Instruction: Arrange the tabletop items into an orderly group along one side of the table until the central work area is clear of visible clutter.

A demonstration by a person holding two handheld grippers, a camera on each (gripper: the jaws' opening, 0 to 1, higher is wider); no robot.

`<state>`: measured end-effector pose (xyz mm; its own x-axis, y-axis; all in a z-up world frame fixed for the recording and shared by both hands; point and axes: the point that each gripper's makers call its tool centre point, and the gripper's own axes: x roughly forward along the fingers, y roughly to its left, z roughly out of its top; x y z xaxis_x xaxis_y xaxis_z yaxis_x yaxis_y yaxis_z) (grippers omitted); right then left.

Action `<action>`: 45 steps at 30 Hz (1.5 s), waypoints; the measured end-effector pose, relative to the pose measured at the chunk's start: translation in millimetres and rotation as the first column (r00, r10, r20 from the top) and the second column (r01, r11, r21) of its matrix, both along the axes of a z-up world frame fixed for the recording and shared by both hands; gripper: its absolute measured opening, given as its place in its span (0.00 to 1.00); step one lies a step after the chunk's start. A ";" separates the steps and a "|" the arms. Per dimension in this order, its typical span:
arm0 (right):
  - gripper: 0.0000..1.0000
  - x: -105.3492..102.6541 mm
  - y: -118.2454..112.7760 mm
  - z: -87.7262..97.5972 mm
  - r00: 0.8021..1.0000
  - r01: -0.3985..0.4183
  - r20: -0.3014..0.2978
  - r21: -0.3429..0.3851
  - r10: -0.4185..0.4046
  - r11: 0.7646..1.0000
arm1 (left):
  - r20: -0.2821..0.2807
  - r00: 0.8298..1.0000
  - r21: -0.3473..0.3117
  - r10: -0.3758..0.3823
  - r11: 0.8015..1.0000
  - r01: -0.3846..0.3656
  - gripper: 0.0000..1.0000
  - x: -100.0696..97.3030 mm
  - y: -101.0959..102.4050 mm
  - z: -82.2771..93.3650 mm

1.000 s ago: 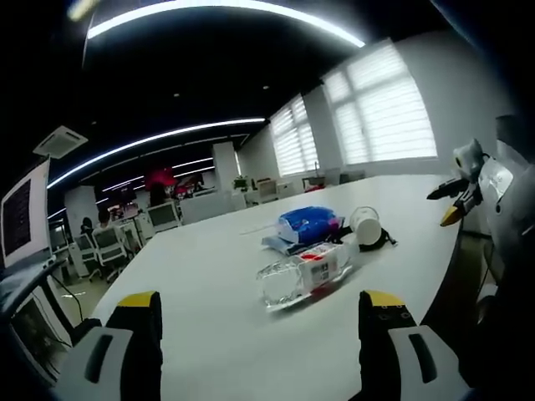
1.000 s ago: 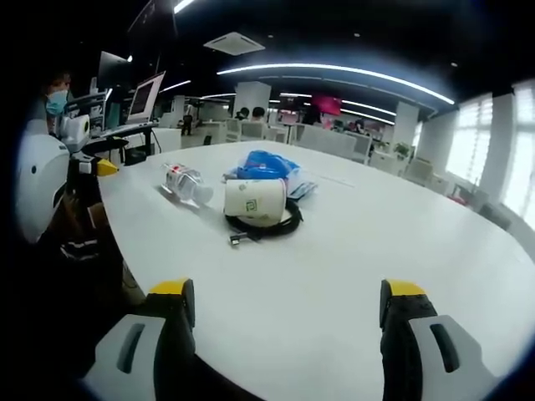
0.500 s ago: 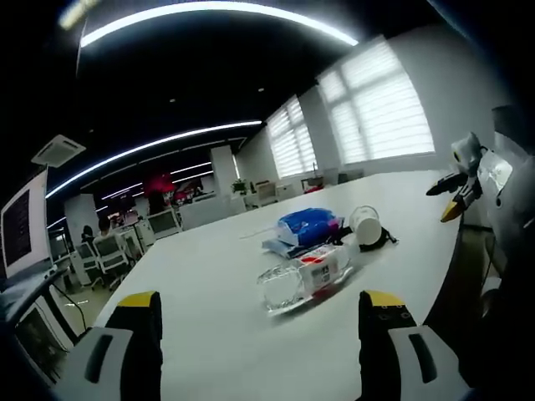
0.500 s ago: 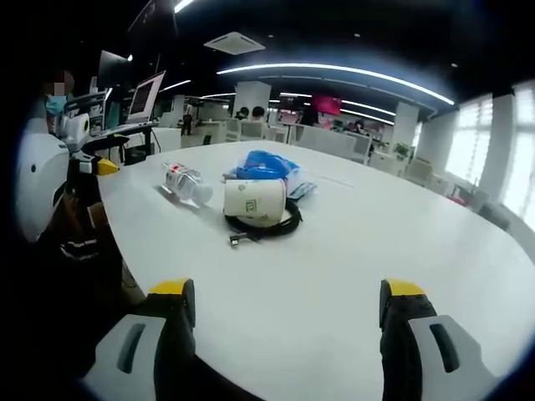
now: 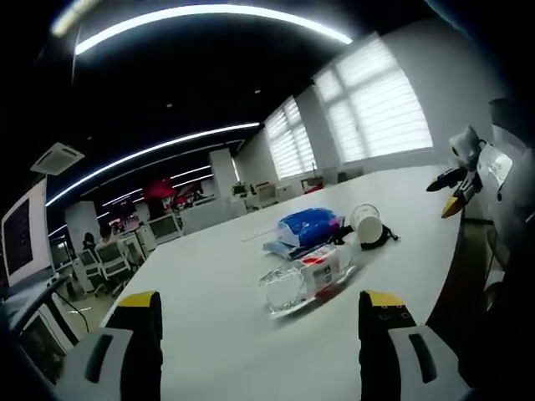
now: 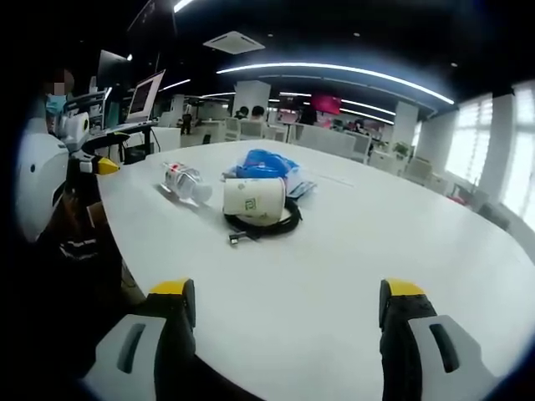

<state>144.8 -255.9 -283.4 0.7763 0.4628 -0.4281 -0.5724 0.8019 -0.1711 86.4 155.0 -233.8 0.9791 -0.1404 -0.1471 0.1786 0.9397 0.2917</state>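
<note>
On the white table (image 5: 209, 276) lie a clear plastic bottle (image 5: 305, 276) on its side, a blue packet (image 5: 308, 227), a tipped white paper cup (image 5: 366, 223) and a black cable (image 5: 380, 243) under the cup. My left gripper (image 5: 261, 316) hangs open well short of the bottle, nothing between its jaws. In the right gripper view the cup (image 6: 253, 199) rests on the coiled black cable (image 6: 266, 228), with the bottle (image 6: 187, 182) to its left and the blue packet (image 6: 264, 164) behind. My right gripper (image 6: 287, 304) is open and empty above bare table (image 6: 351, 251).
The other gripper (image 5: 468, 175) shows at the right edge of the left gripper view, and another (image 6: 58, 180) at the left of the right gripper view. Desks, chairs and monitors (image 6: 144, 96) fill the office behind. The table edge (image 6: 125, 242) runs close on the left.
The left gripper view has tilted slightly; the items lie where they were. The right gripper view is unchanged.
</note>
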 end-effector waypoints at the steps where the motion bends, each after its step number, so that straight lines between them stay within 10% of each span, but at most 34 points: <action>1: 0.88 0.1 -0.2 -0.1 1.000 0.000 0.000 0.000 0.000 1.000 | 0.003 1.000 0.008 -0.002 1.000 0.002 0.97 0.1 -0.6 0.7; 45: 0.86 -1.4 0.7 -0.7 1.000 0.007 0.007 0.002 -0.007 1.000 | 0.015 0.999 0.096 -0.029 0.995 0.028 0.96 8.1 -10.6 13.2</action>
